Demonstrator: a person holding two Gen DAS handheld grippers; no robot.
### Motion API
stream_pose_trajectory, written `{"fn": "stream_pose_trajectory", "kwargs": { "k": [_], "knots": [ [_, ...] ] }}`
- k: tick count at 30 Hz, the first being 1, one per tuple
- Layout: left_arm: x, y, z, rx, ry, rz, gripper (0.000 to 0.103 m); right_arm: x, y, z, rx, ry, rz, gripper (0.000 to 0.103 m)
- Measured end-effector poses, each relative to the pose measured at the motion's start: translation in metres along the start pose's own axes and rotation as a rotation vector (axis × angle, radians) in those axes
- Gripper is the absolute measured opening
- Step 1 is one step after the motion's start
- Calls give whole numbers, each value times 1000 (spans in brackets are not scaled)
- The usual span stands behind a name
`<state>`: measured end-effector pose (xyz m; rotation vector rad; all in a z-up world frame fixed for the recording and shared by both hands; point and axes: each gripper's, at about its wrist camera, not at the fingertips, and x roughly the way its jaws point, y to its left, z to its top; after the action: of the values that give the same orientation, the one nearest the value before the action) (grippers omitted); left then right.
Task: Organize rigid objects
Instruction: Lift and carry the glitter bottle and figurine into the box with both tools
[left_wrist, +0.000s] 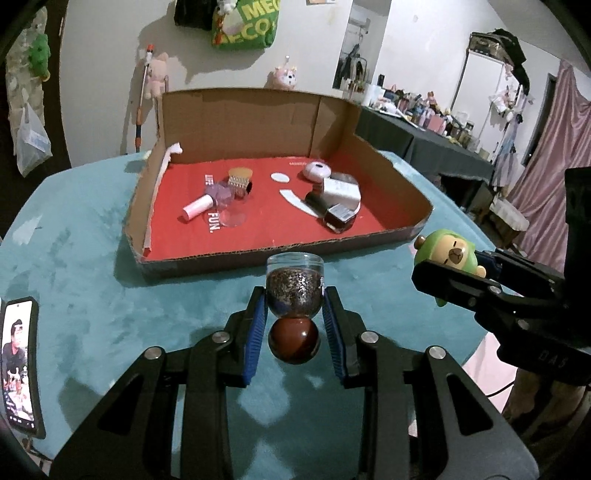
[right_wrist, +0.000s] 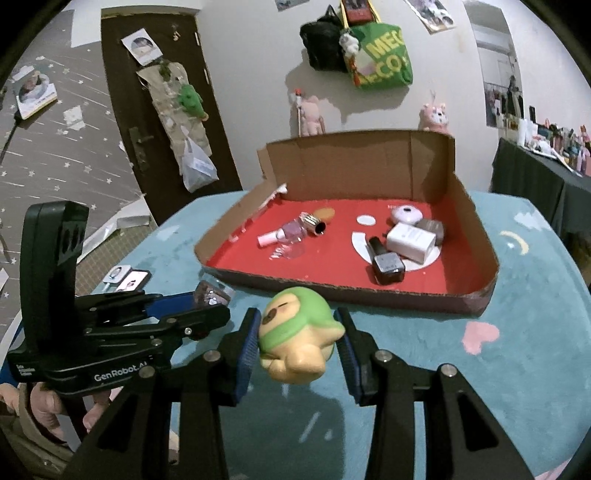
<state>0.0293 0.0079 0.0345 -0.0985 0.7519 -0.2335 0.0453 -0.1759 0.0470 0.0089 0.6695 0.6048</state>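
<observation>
Fingers of the left gripper (left_wrist: 294, 295) clamp a small clear jar of dark glitter (left_wrist: 294, 286) with a round brown cap (left_wrist: 294, 341) — blue pads pressed on both sides of the jar, cap end toward the camera. Jar is held in the air, just in front of the near wall of the cardboard tray (left_wrist: 325, 243).

Right gripper (right_wrist: 298, 334) is closed on a green-hooded bear figurine (right_wrist: 295, 332) — fingers squeeze it from both sides, also held in the air in front of the tray's near wall, to the right of the jar.

Tray sits on the teal-covered counter (left_wrist: 92, 295), red floor, tall cardboard back wall. Inside the tray:
- left part: a pink-capped nail polish bottle (left_wrist: 207, 201), a gold-ferruled brush (left_wrist: 239, 179), a clear round lid (left_wrist: 233, 218), all close together
- right part: a white charger block (left_wrist: 341, 192) resting against a dark nail polish bottle (left_wrist: 334, 214); a pale lilac round case (left_wrist: 317, 170) behind them, near the back wall

A phone (left_wrist: 20, 363) lies on the counter well left of the tray, screen lit. A person's hand (right_wrist: 48, 406) grips the left gripper's handle.
</observation>
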Motion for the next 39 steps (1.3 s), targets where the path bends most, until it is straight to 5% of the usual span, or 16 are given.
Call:
{"fn": "stream_pose_trajectory", "kwargs": {
  "k": [25,39],
  "knots": [
    [6,5,14,-15,5,-4,29,13,-6,17,-9,17,-3,43],
    [54,26,46,-35,69,-15,29,59,-28,40,7,77,-7,44]
  ]
}}
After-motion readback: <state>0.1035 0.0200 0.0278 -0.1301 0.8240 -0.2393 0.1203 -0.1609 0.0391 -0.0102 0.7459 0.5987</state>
